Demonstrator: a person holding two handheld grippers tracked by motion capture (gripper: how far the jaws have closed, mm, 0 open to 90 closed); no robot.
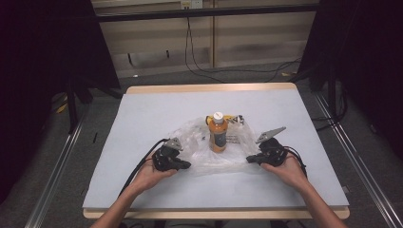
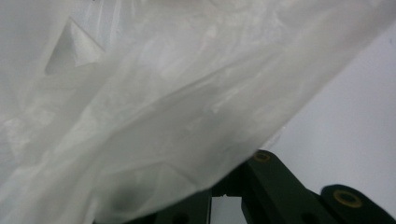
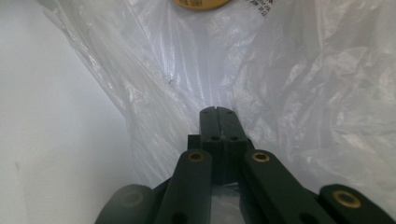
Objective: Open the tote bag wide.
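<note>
My left gripper (image 1: 183,165) sits at the near left edge of the clear bag (image 1: 199,142), and my right gripper (image 1: 251,159) at its near right edge, both low over the table (image 1: 142,109).

In the right gripper view my jaws are pressed flat together, with the bag's film (image 3: 299,93) bunched around their tips and spreading ahead and to both sides. It looks pinched between the pads, though the film is so thin and clear that I can't be sure how much of it is caught. Straight ahead of those jaws, at the top of that view, is the orange base of the bottle (image 3: 196,3).

In the left gripper view the bag (image 2: 140,116) drapes right over my jaws and hides their tips; the linkage showing beneath it sits drawn in, so they are closed, seemingly on the film.

The bottle (image 1: 217,133) stands upright on the bag, between my two grippers and a little beyond them, white cap up.
</note>
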